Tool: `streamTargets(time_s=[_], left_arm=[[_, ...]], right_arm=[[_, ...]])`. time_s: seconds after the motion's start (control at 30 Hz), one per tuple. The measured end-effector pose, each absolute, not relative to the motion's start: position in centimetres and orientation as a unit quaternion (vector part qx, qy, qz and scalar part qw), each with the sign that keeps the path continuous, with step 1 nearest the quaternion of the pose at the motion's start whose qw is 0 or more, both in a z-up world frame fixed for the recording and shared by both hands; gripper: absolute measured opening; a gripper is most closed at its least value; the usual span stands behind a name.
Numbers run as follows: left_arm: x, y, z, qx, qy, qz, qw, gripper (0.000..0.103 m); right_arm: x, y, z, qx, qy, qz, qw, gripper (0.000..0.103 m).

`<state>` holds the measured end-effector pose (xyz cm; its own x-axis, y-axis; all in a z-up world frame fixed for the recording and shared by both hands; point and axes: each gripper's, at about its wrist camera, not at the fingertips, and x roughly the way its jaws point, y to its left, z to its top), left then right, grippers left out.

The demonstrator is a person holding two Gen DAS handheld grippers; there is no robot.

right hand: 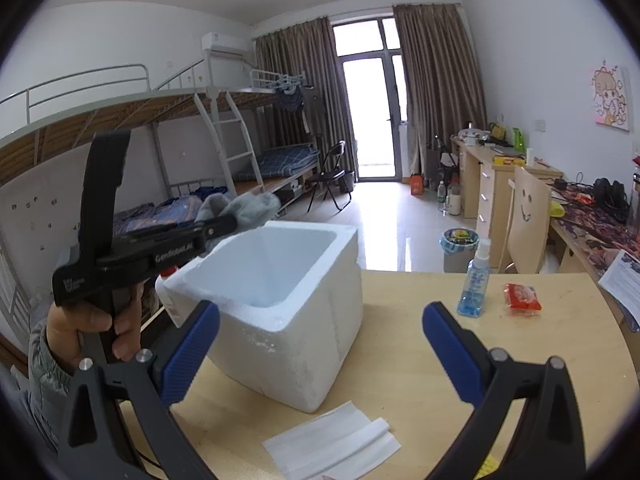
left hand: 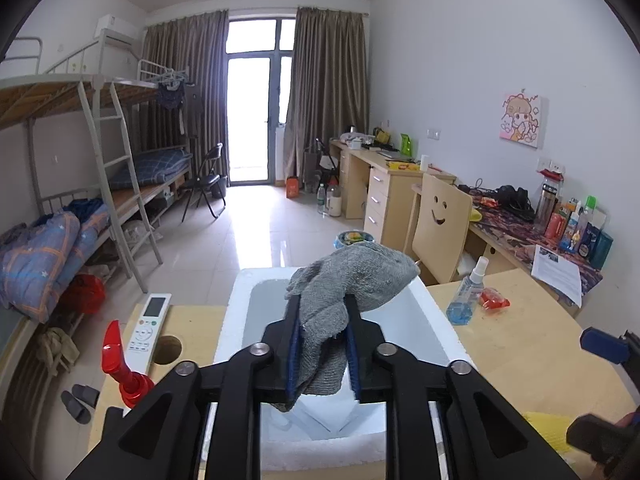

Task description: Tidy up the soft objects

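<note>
The left gripper (left hand: pixel 322 320) hangs above the open white foam box (left hand: pixel 424 320) with a grey knitted cloth (left hand: pixel 348 284) caught between its two blue pads (left hand: pixel 294 344). The jaws stand only a little apart, about as far as the thickness of the bunched cloth, and the pads lie against the fabric on both sides. The upper part of the cloth bulges out beyond the fingertips, and a loose end droops down between the fingers toward the inside of the box. From the right wrist view, the same cloth (right hand: pixel 244 206) sits at the tip of the left gripper (right hand: pixel 224 226), above the box's far left rim, and a hand (right hand: pixel 92 332) grips the tool's black handle.

The foam box (right hand: pixel 304 344) stands on a light wooden table (right hand: pixel 400 360), and what shows of its inside looks bare. The right gripper (right hand: pixel 320 344) is held low over the table, near the box, with its blue pads (right hand: pixel 196 344) spread wide and nothing between them. A flat clear plastic bag (right hand: pixel 332 440) lies on the table just in front of the box.

To the right of the box stand a small spray bottle (right hand: pixel 476 280) of blue liquid and, just beside it, a red packet (right hand: pixel 522 297). On the left edge of the table lie a white remote control (left hand: pixel 148 328) and a red-capped bottle (left hand: pixel 124 368).
</note>
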<state>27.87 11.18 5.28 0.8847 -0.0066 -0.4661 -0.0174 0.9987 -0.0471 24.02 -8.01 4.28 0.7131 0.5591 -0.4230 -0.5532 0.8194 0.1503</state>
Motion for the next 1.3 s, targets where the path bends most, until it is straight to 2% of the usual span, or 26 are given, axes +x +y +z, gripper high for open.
streamTargets(time_s=[0.1, 0.13, 0.17, 0.23, 0.33, 1.3], left_arm=[[28.1, 11.2, 5.1, -0.027, 0.243, 0.008, 0.97, 0.03], [28.1, 11.3, 5.1, -0.027, 0.243, 0.007, 0.97, 0.048], [28.1, 11.3, 5.1, -0.028, 0.243, 0.008, 0.969, 0.071], [27.8, 11.6, 5.2, -0.043, 0.231, 0.015, 0.972, 0.086], [27.8, 11.6, 5.2, -0.048, 0.232, 0.016, 0.971, 0.098], [20.8, 9.7, 8.2, -0.027, 0.202, 0.01, 0.979, 0.1]], right_arm=[[24.0, -7.8, 4.1, 0.006, 0.234, 0.305, 0.923, 0.102], [23.9, -7.7, 4.1, 0.005, 0.235, 0.305, 0.923, 0.102], [23.9, -7.7, 4.1, 0.004, 0.235, 0.306, 0.923, 0.102], [23.8, -7.6, 4.1, 0.002, 0.234, 0.306, 0.923, 0.102], [23.7, -7.6, 4.2, 0.003, 0.232, 0.308, 0.923, 0.102], [18.3, -8.0, 7.5, -0.028, 0.186, 0.294, 0.937, 0.102]])
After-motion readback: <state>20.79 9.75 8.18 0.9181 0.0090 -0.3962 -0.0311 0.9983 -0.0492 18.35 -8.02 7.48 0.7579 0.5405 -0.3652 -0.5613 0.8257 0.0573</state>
